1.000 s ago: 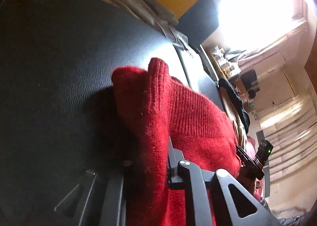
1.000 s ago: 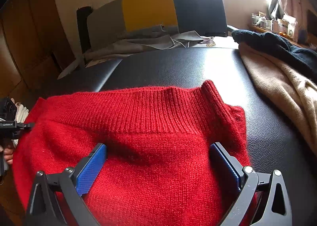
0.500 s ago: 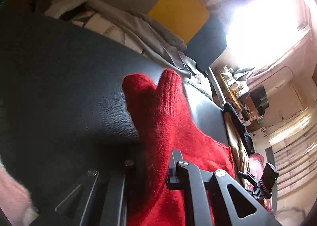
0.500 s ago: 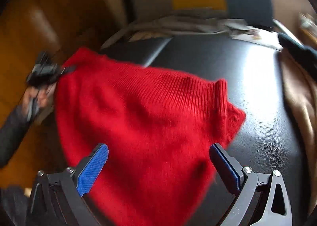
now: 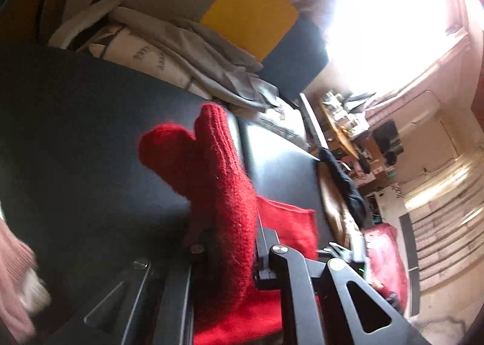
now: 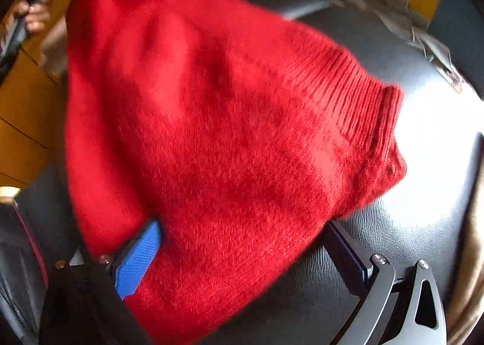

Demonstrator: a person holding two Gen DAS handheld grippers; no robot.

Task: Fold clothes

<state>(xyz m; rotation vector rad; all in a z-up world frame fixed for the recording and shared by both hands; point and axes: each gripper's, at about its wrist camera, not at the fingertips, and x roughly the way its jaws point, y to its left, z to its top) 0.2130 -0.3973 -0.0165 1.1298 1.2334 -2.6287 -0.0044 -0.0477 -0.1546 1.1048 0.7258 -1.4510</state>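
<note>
While the left gripper (image 5: pixel 230 257) holds its jaws clamped on the red sweater (image 6: pixel 230 133), the right gripper (image 6: pixel 242 254) keeps jaws apart above the black tabletop (image 6: pixel 423 121).

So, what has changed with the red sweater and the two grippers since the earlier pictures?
The left gripper, shut on the red sweater, has lifted that corner well above the black surface, so the cloth now hangs slanted instead of lying flat. The right gripper has rolled and tilted. Unchanged: its jaws stay wide open around the sweater, and the grey clothes behind lie as before.
</note>
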